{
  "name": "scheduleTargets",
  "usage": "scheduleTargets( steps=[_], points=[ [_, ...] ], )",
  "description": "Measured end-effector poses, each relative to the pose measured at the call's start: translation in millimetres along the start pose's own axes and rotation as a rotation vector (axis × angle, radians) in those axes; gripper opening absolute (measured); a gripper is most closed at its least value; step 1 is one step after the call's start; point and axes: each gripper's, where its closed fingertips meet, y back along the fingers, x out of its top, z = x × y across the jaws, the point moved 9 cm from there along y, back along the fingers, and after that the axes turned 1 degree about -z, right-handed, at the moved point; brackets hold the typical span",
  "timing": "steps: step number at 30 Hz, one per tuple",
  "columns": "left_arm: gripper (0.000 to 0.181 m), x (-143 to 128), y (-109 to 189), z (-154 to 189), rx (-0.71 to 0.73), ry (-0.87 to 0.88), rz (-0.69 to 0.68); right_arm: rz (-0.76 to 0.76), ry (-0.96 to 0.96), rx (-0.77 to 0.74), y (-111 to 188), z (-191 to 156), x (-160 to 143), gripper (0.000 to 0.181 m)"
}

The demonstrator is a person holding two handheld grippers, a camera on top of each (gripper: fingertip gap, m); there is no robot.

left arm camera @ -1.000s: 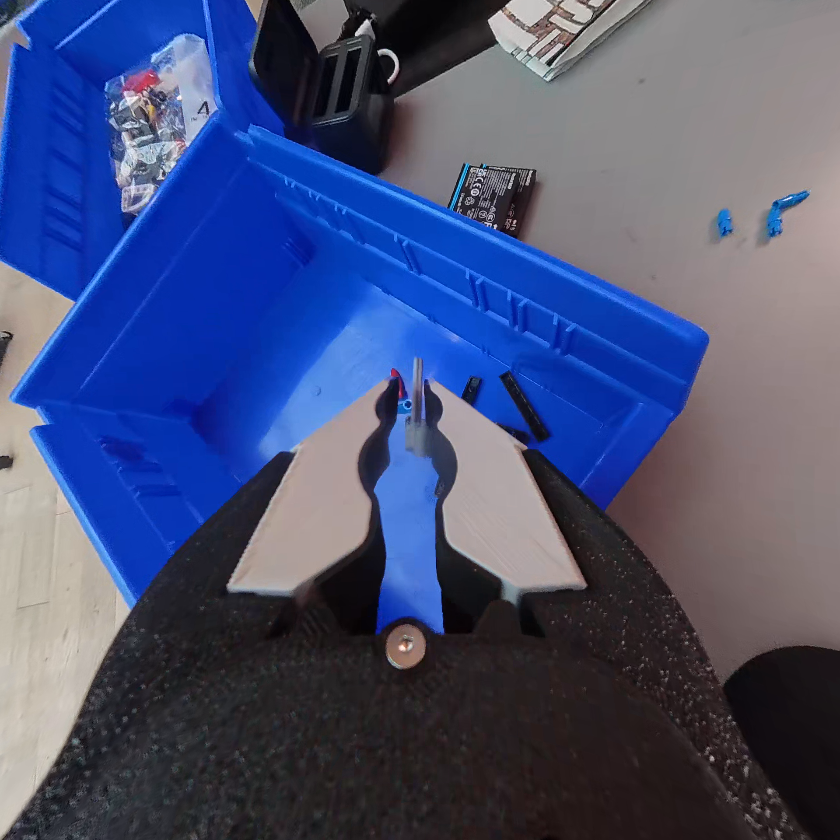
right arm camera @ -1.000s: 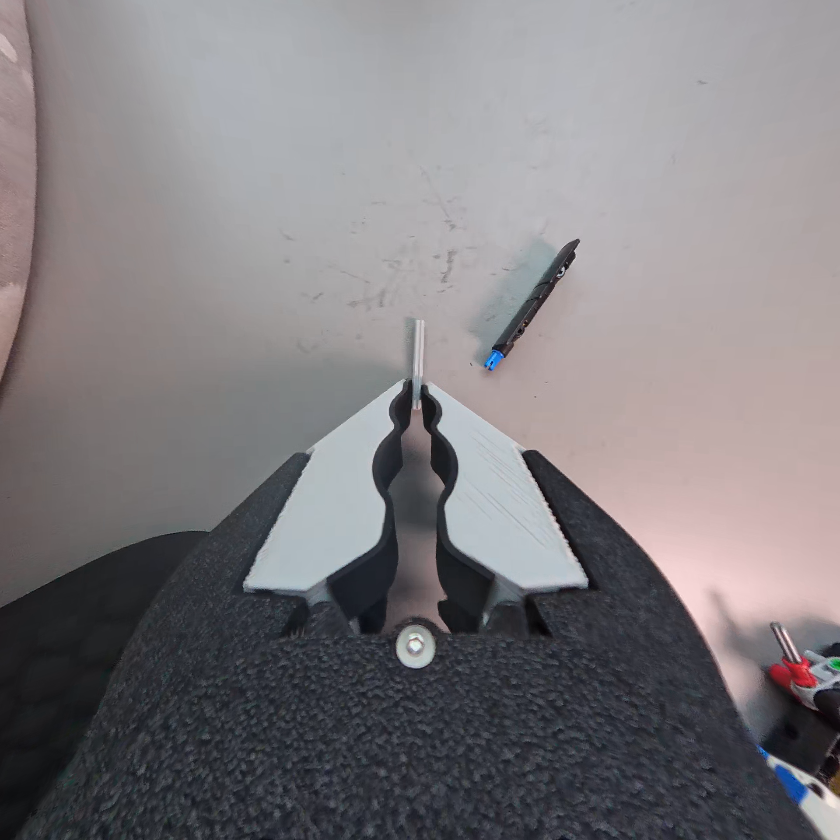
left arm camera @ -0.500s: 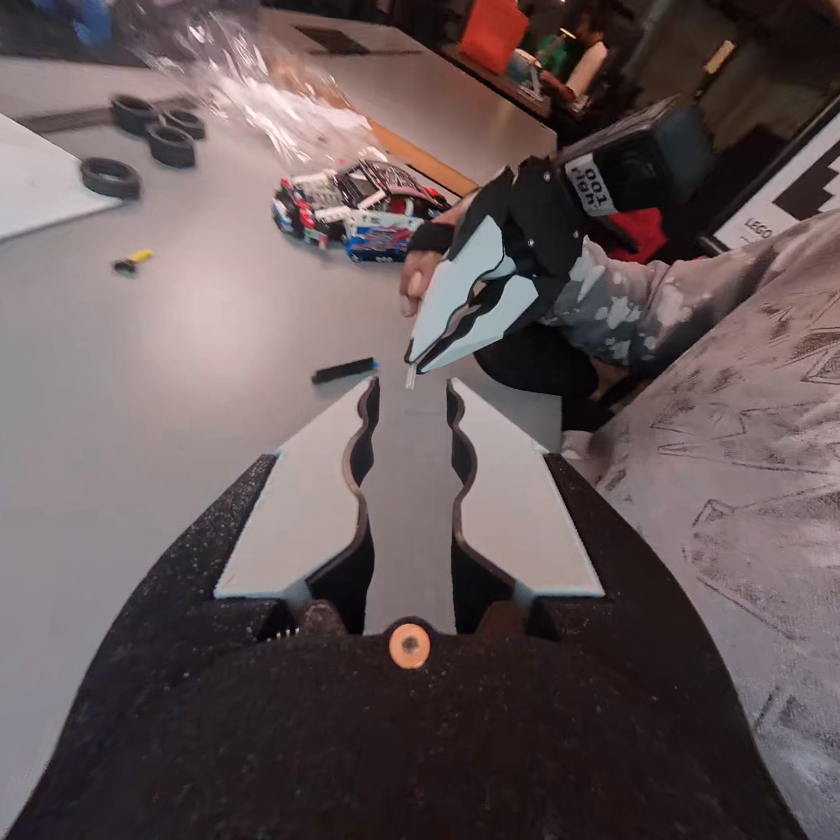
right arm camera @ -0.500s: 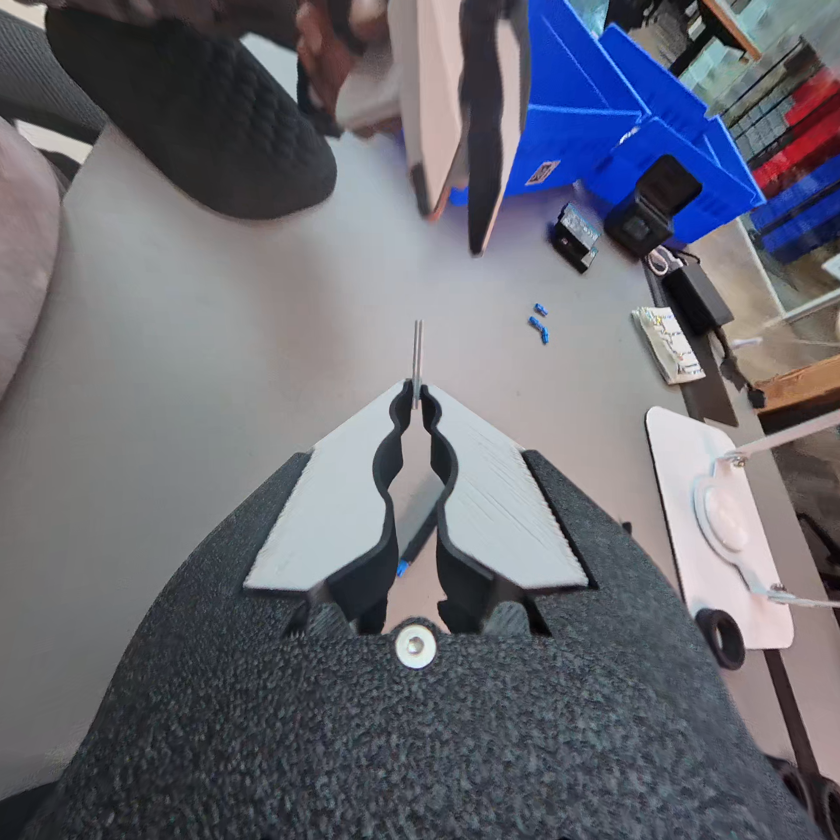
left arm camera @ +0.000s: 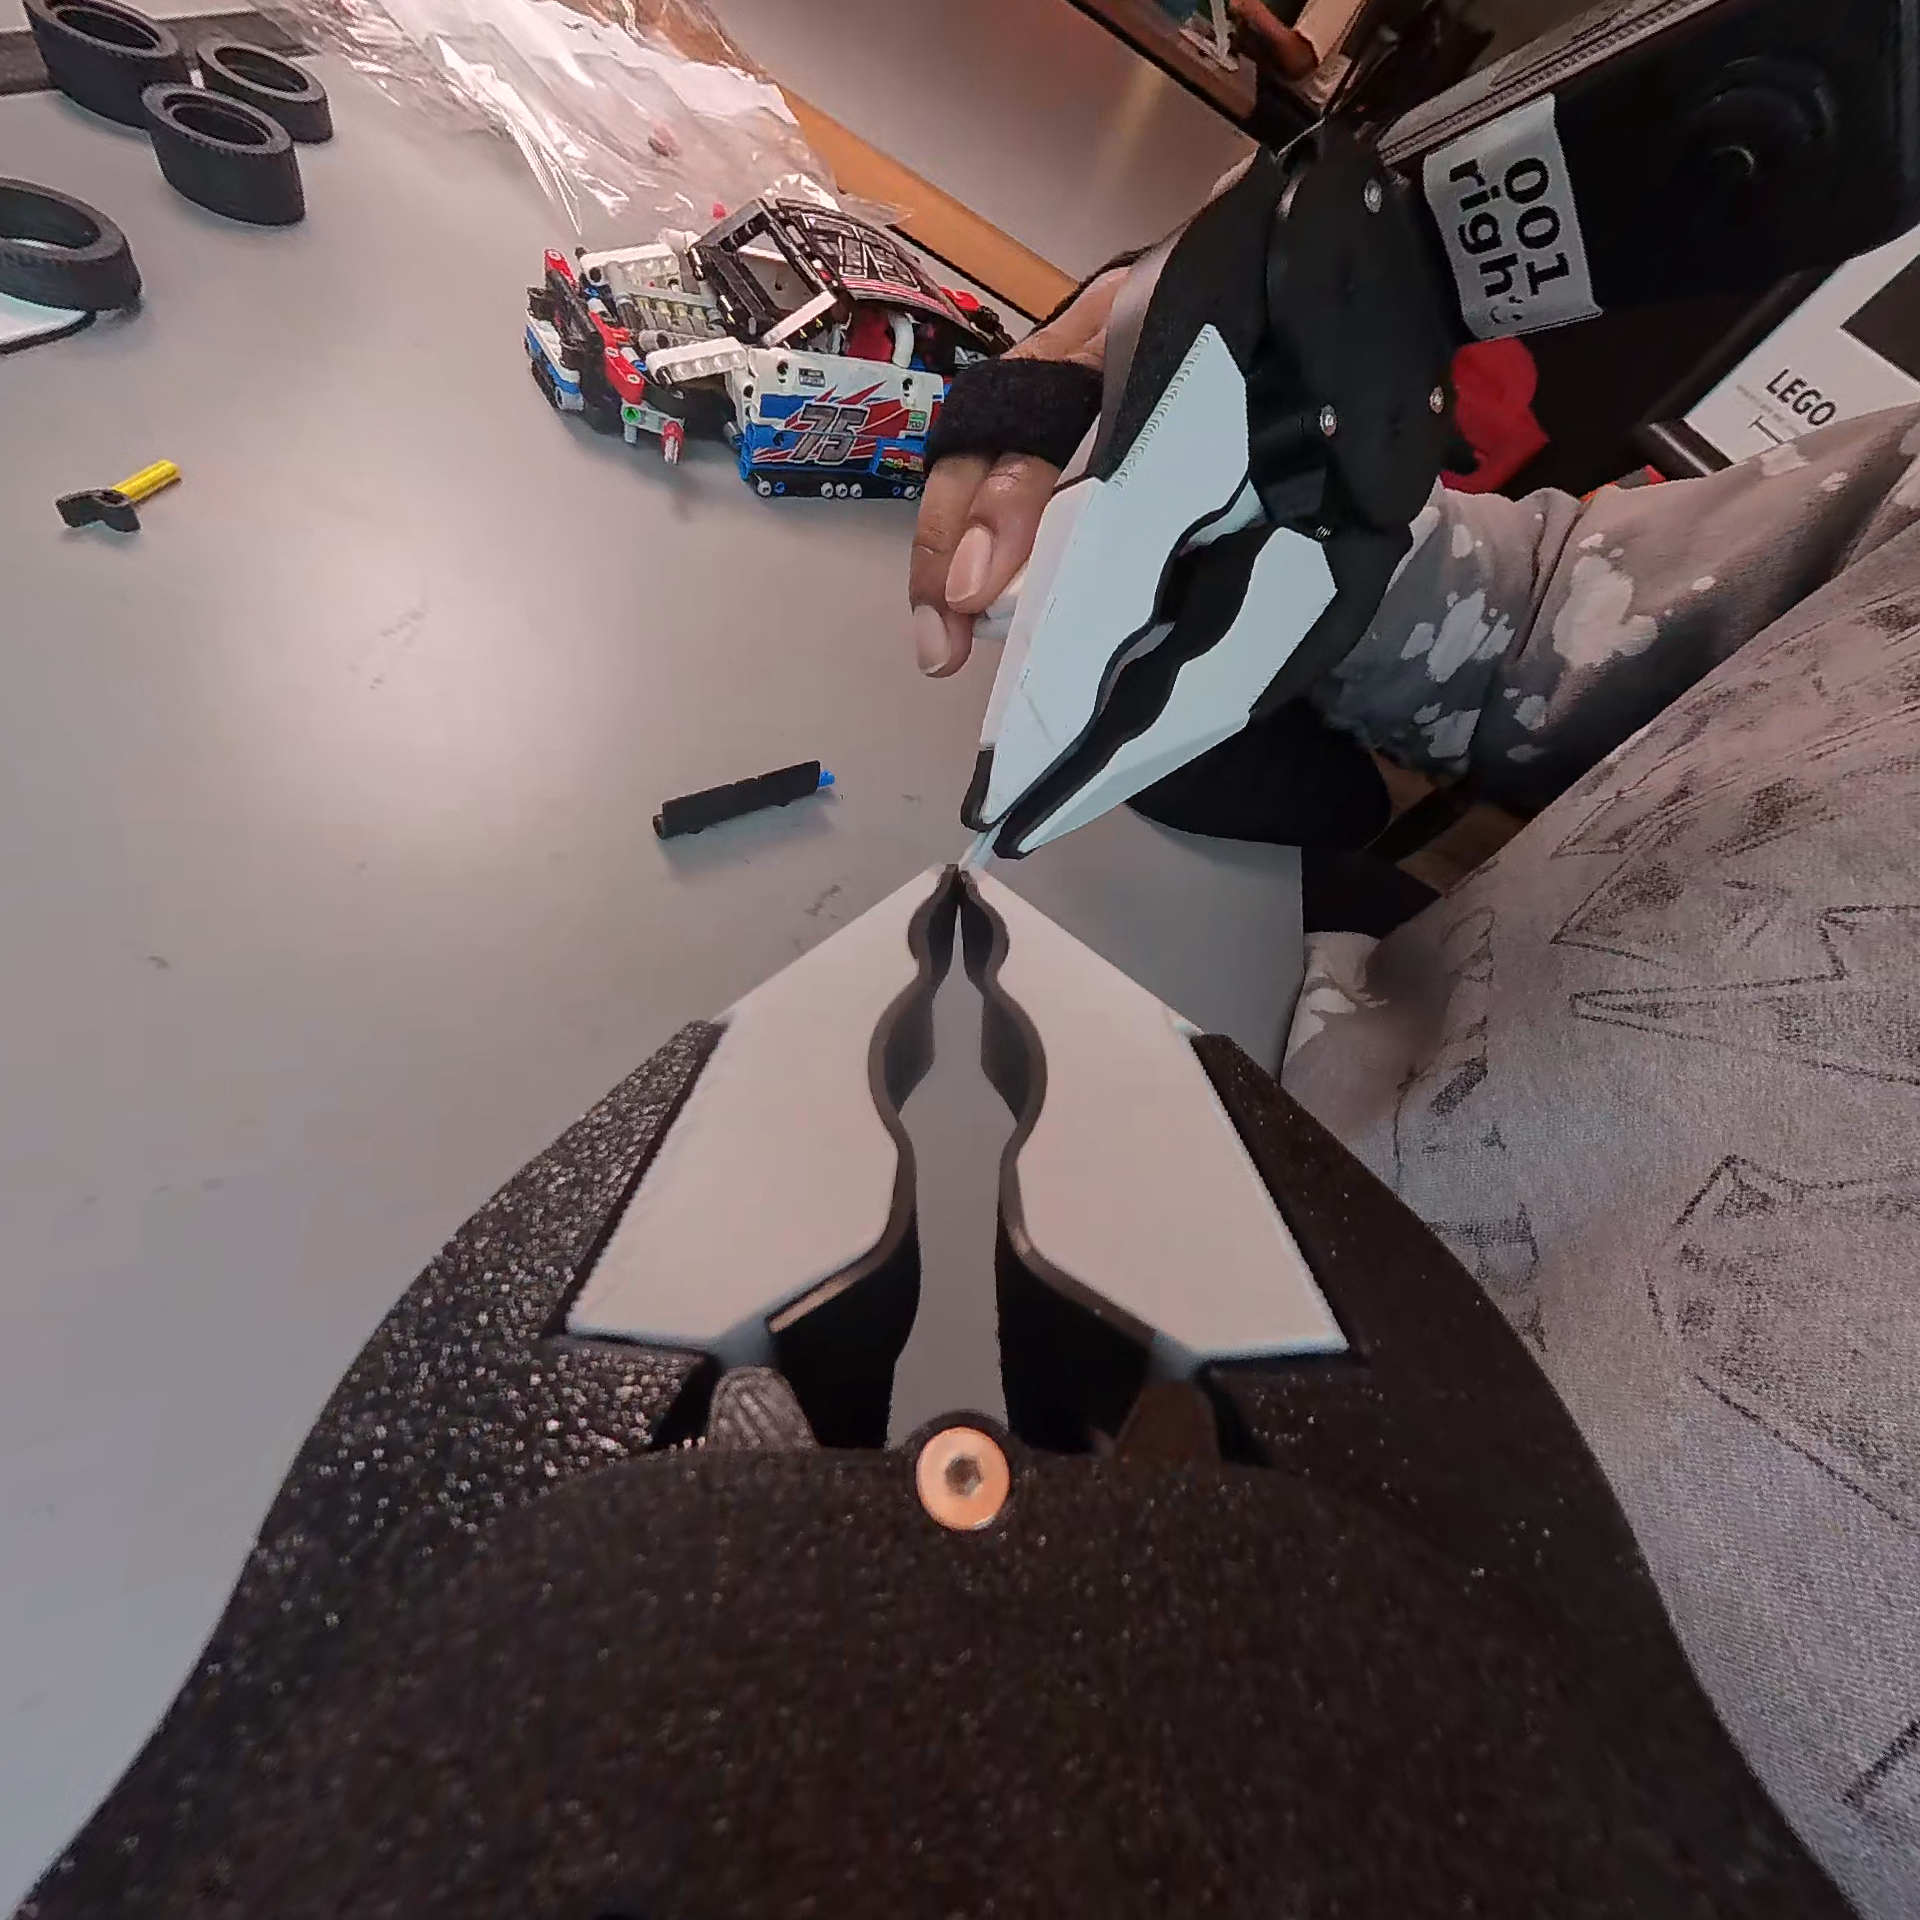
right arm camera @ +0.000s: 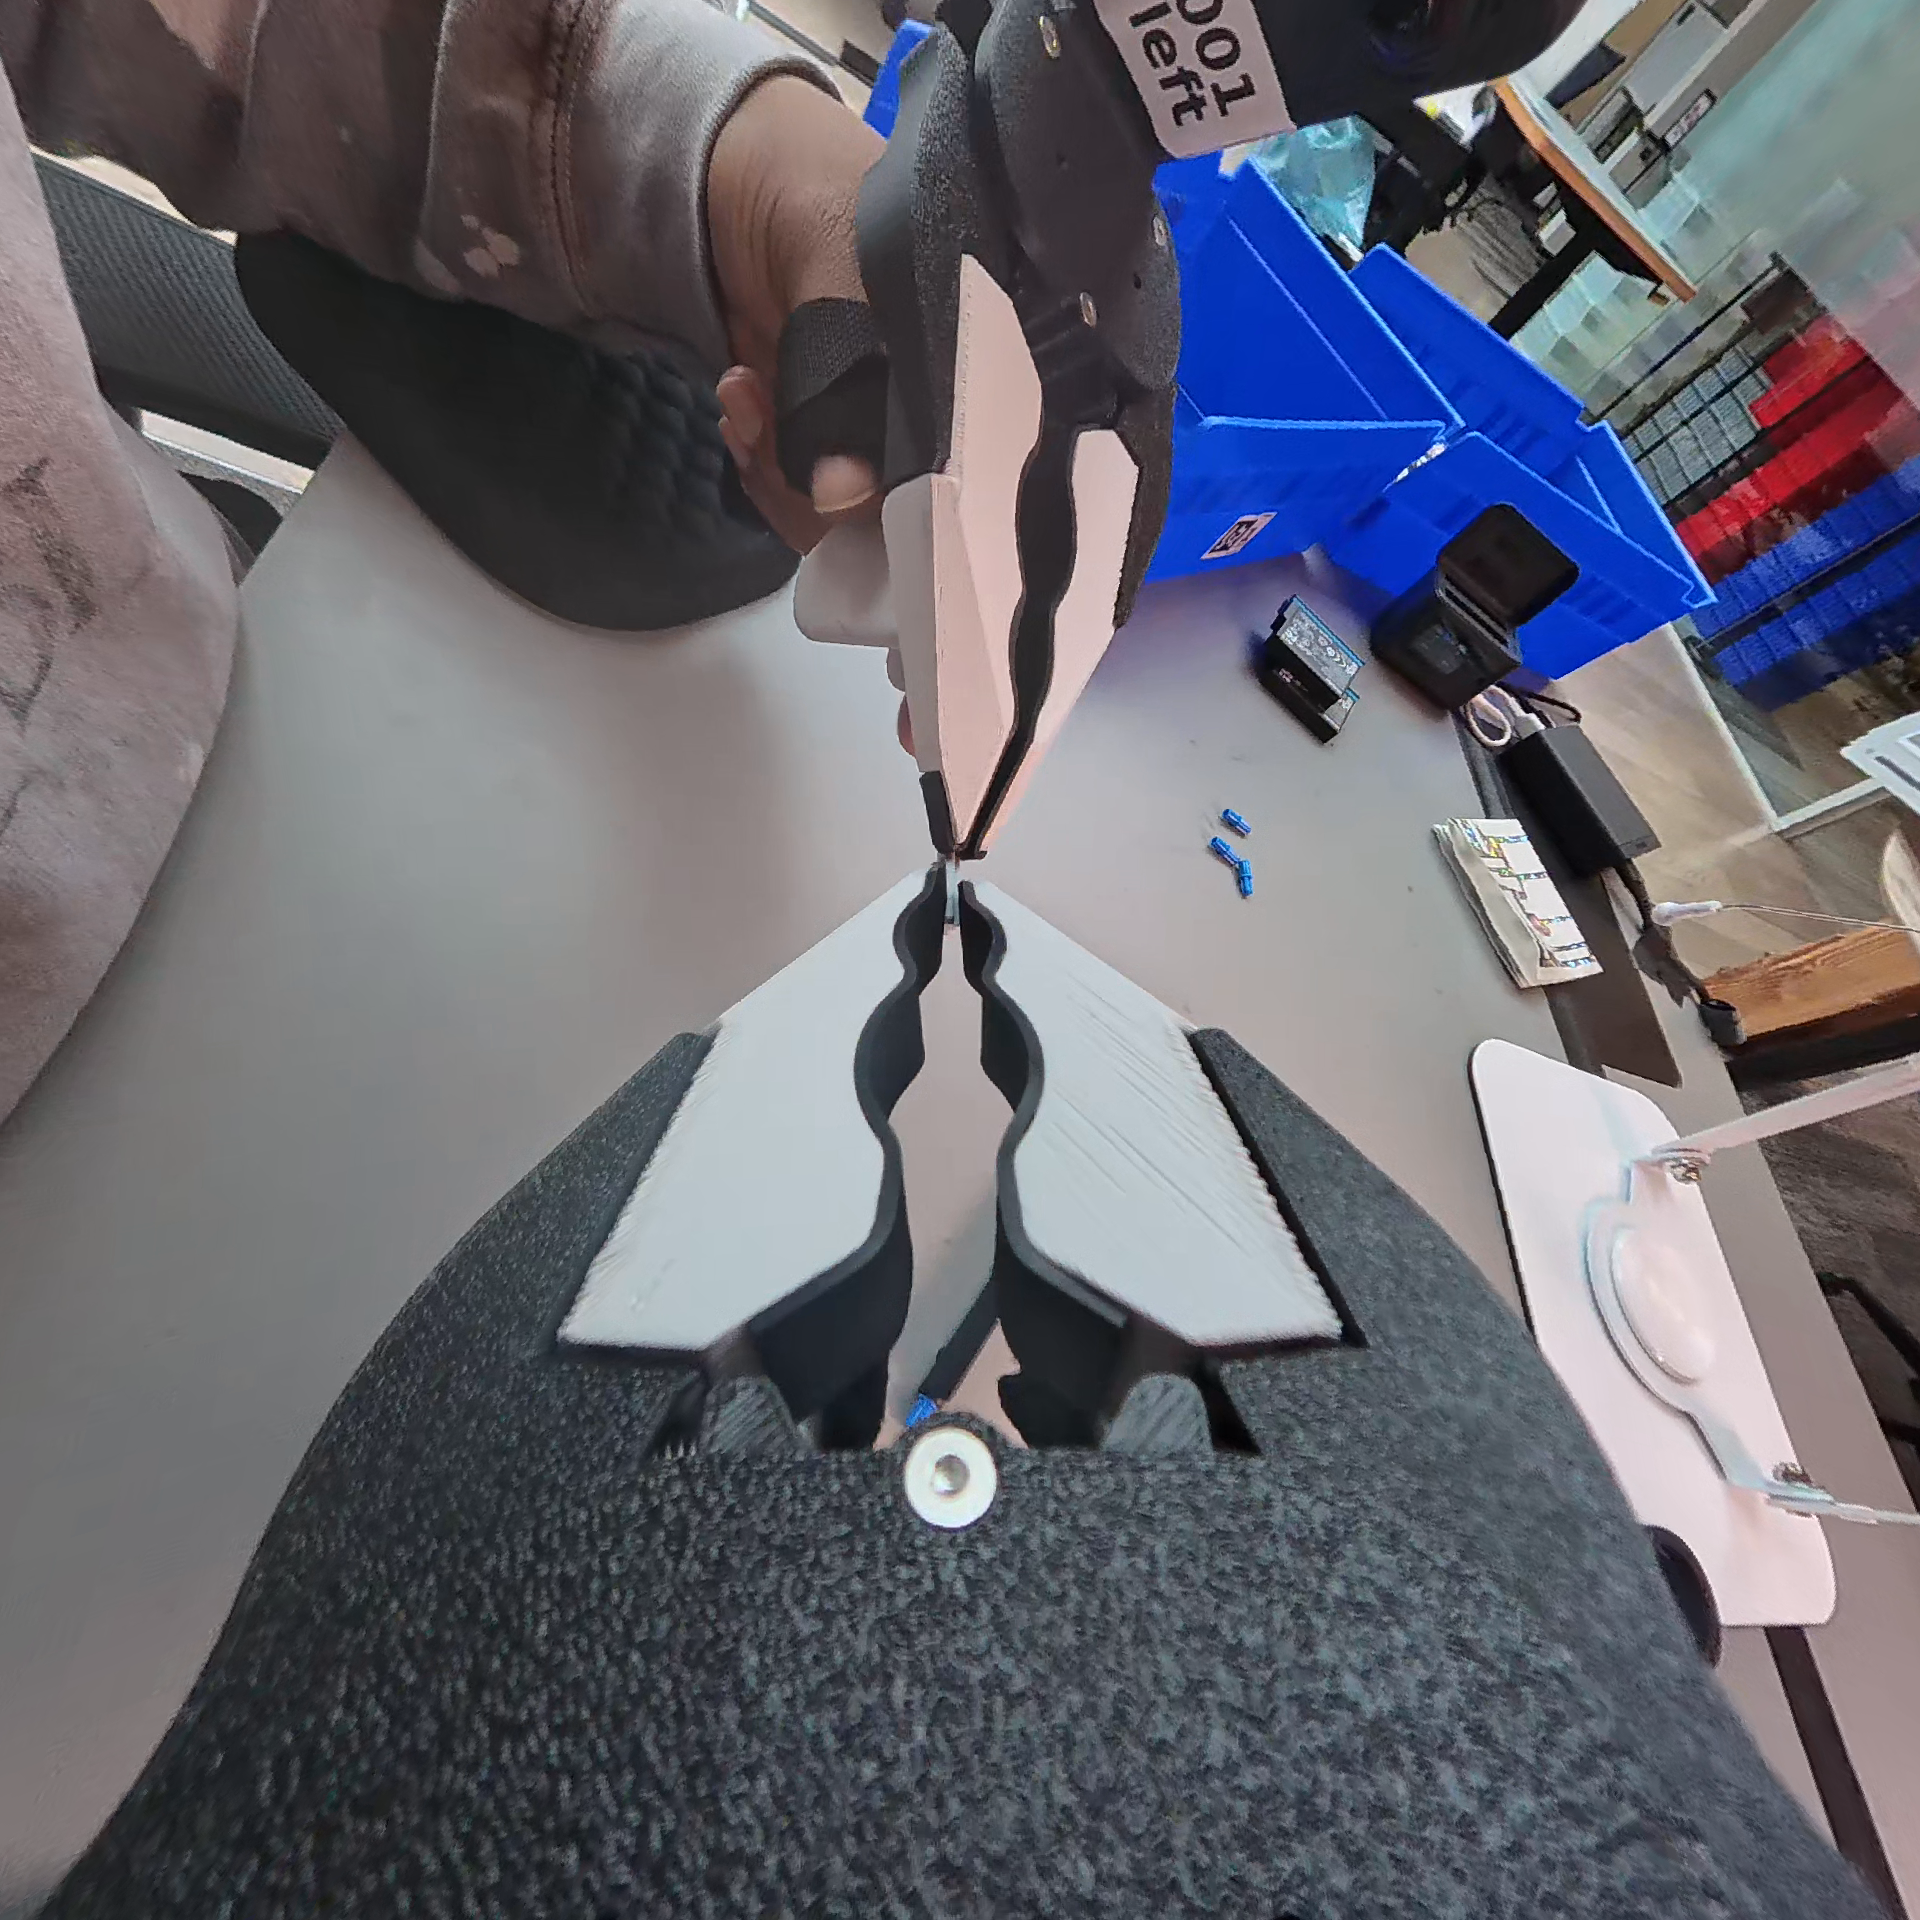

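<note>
A thin grey rod (left arm camera: 971,852) spans the small gap between my two grippers, which meet tip to tip above the grey table (left arm camera: 364,727). My left gripper (left arm camera: 954,883) is shut, with the rod's near end running into its tips. My right gripper (right arm camera: 951,899) is shut on the other end of the rod (right arm camera: 950,881). In the right wrist view the left gripper (right arm camera: 961,844) comes down from above, held by a hand. In the left wrist view the right gripper (left arm camera: 992,836) comes in from the upper right. Most of the rod is hidden inside the jaws.
A black beam with a blue pin (left arm camera: 743,798) lies on the table by the grippers. A brick-built race car (left arm camera: 769,353), black tyres (left arm camera: 223,151) and a yellow-and-black piece (left arm camera: 120,497) lie farther off. Blue bins (right arm camera: 1351,416), loose blue pins (right arm camera: 1231,852), a booklet (right arm camera: 1512,899) and a white plate (right arm camera: 1642,1330) are to the right. Only a small space, under 4 cm, lies between the two pairs of fingers.
My left gripper came out of the blue bin, swung toward the right gripper, and went from open to shut on the rod's free end. The right gripper kept its hold on the rod.
</note>
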Motion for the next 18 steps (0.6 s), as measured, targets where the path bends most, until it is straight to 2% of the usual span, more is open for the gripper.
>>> scheduleTargets(
  steps=[7, 10, 12, 13, 15, 18],
  points=[
    [0.02, -2, 0, 5, 0.004, -0.068, -0.018, 0.036, -0.02, 0.023, 2, -1, 1, 0.002],
    [0.006, -4, -4, 7, 0.022, -0.11, -0.057, 0.049, -0.03, 0.034, 2, -1, 2, 0.0],
    [0.004, -3, -2, 10, 0.026, -0.129, -0.065, 0.056, -0.051, 0.017, 4, 2, -1, 0.0],
    [0.004, -3, 2, 9, 0.061, -0.139, -0.069, 0.058, -0.082, -0.002, 6, 6, -5, 0.001],
    [0.003, 1, 23, 3, 0.186, -0.152, -0.039, -0.007, -0.153, -0.029, 12, 16, -20, 0.016],
    [0.003, 11, 86, -10, 0.499, -0.125, 0.07, -0.166, -0.265, -0.024, 19, 20, -57, 0.022]
  ],
)
